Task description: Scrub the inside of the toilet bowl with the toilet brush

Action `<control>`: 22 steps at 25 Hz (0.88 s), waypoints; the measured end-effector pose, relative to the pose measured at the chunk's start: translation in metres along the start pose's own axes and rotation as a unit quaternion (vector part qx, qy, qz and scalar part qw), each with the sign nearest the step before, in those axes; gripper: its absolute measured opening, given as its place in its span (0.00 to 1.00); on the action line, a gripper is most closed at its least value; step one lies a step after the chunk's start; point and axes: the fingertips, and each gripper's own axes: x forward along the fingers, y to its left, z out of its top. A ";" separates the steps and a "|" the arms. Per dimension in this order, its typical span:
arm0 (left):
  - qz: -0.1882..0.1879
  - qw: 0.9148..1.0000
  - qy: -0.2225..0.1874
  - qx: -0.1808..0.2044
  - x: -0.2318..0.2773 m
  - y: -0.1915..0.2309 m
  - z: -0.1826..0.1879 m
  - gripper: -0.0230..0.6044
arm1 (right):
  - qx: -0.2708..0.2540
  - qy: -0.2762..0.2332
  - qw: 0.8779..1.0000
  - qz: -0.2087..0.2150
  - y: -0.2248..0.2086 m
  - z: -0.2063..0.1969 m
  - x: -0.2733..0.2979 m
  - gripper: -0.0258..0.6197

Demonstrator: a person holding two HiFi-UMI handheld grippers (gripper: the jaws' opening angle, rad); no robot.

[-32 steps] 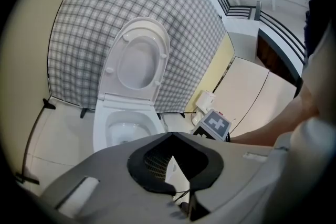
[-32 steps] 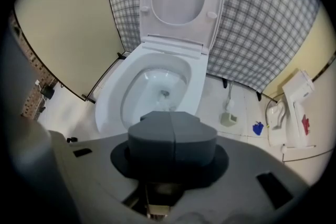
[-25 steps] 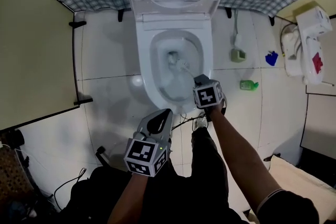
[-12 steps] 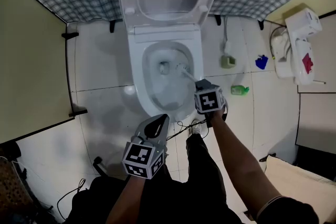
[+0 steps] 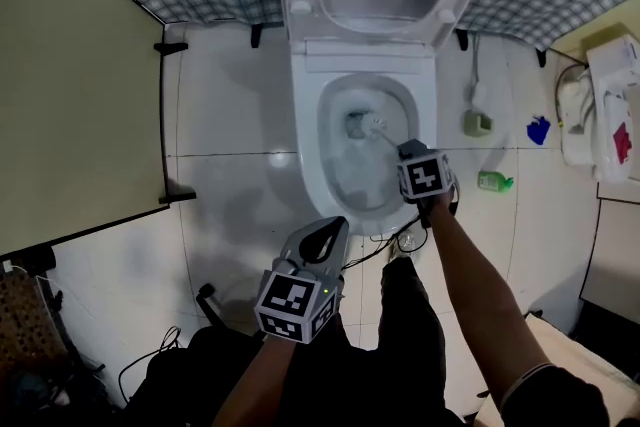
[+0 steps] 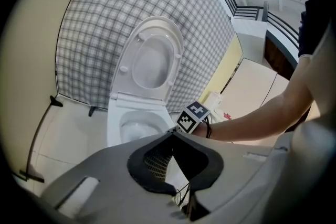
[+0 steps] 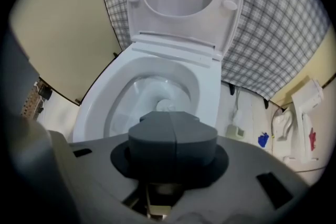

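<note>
Right gripper [image 5: 408,153] pinched the toilet brush [image 5: 368,125] handle, angled steeply down so the bristles reached deep inside the toilet bowl [image 5: 308,137]. Left gripper [image 5: 330,231], jaws pressed together and empty, hung clear in front of the bowl.

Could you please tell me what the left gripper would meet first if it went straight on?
Probably the front of the toilet, close beside the right gripper; depth is unclear.
</note>
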 end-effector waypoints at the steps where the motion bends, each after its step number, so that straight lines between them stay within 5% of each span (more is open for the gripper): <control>1: 0.004 1.000 -0.001 -0.002 -0.001 0.007 0.000 0.03 | -0.004 0.004 1.000 0.005 0.006 0.001 0.005 0.28; 13: -0.015 1.000 -0.003 0.007 0.002 0.006 0.019 0.03 | -0.063 -0.030 0.997 -0.030 -0.031 0.036 -0.039 0.28; 22: 0.015 1.000 0.005 -0.002 -0.004 0.029 0.003 0.03 | -0.133 -0.009 0.991 0.017 0.022 0.046 0.010 0.28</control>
